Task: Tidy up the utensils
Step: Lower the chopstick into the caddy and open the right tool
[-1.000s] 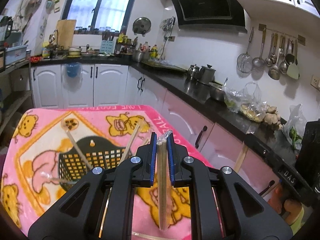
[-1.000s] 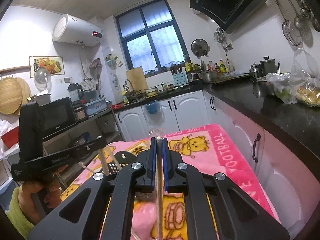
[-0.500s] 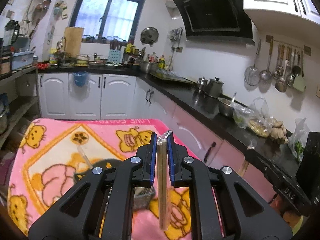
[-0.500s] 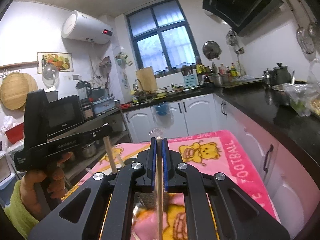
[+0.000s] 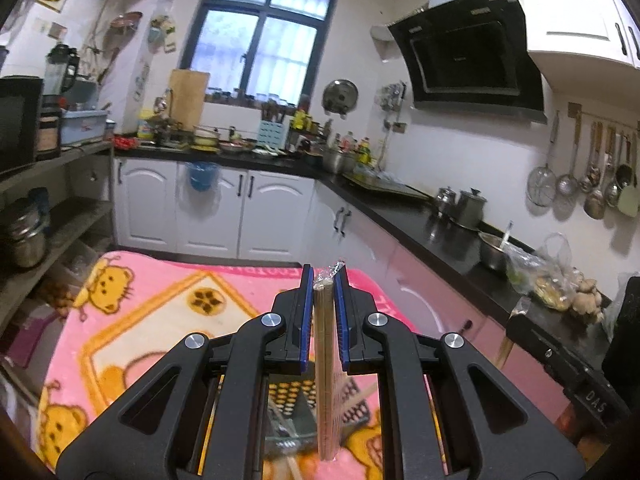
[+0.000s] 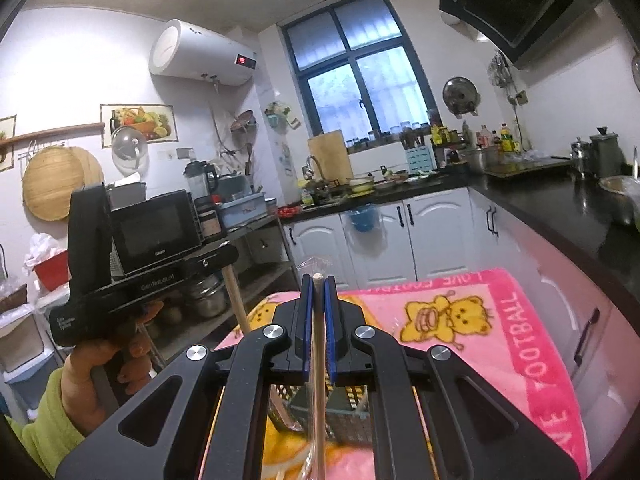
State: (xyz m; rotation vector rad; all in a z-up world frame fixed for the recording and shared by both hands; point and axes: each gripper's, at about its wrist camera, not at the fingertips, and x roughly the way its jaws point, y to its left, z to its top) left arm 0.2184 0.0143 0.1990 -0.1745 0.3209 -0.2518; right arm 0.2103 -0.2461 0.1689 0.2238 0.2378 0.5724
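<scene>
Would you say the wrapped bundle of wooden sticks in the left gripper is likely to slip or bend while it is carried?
The wrapped stick bundle looks stiff: it stands straight between the left gripper pads. Its clear film probably makes it slippery. It seems light, being thin wood.

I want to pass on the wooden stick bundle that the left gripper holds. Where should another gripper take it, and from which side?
Take the free lower length of the wooden stick bundle, below the left gripper, which pinches only its top end. It hangs nearly upright, so come in level from the side and close across it.
</scene>
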